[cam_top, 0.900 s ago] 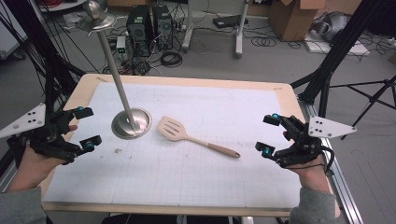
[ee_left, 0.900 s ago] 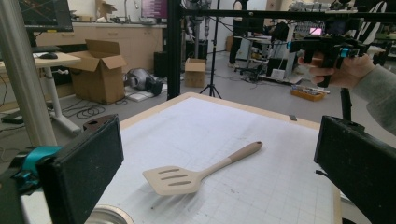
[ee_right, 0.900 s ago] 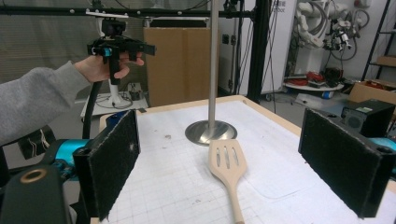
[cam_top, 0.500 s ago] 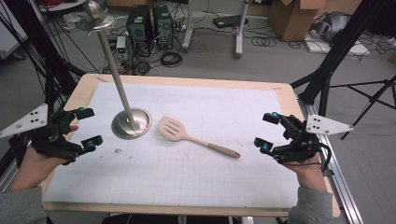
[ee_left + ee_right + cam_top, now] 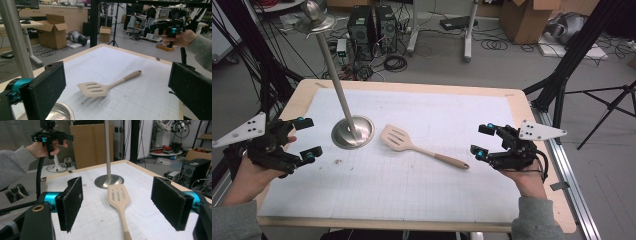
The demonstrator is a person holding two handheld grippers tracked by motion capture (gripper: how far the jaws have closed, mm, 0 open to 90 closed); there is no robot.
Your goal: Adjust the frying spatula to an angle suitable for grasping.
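On the table, beside the metal stand, lies a spatula, probably light, stiff wood; its slim handle suits gripping. Left gripper and right gripper hover wide open, empty.

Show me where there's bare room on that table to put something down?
Bare: the near strip between both grippers, left and right, and the far right, beyond the spatula. Crowded: around the metal stand, beside the spatula's blade.
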